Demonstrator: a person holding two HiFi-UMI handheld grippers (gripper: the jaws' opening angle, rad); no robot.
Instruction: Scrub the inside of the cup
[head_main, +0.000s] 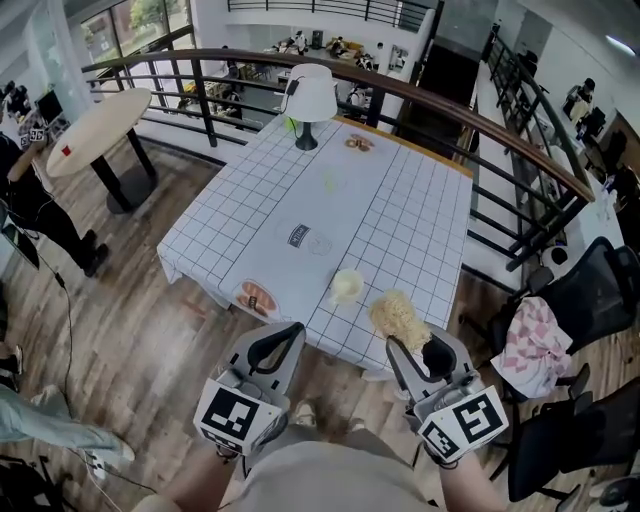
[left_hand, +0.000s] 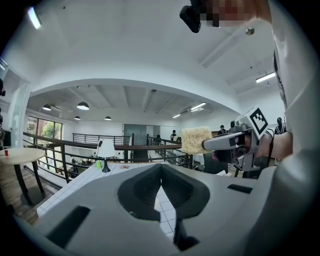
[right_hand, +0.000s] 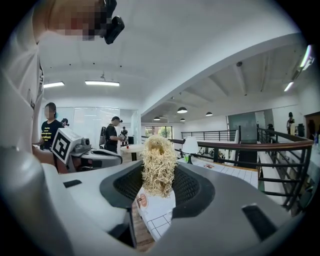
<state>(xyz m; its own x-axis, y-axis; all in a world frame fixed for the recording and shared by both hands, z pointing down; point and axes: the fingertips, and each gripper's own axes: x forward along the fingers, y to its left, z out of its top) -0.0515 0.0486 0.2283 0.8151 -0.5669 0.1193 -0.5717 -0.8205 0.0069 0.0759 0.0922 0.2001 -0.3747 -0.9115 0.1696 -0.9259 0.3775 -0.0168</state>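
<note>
Cup, small, round, pale yellow (head_main: 347, 285): ahead of both grippers, untouched. Nearest, left gripper (head_main: 290, 332) has its jaws closed tip to tip with nothing between them. Right gripper (head_main: 412, 350) beside it clamps a straw-coloured fibrous scrubber (head_main: 398, 315), jaws held fairly wide by the wad. Beyond, the cup stands upright near the front edge of the white grid-patterned table (head_main: 400, 220). White table lamp (head_main: 310, 95) at the far end.

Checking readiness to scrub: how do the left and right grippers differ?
The right gripper is clamped on a fibrous scrubber; the left gripper holds nothing. Left jaws meet at the tips; right jaws stand apart around it. Both hover short of the cup on the table.
</note>
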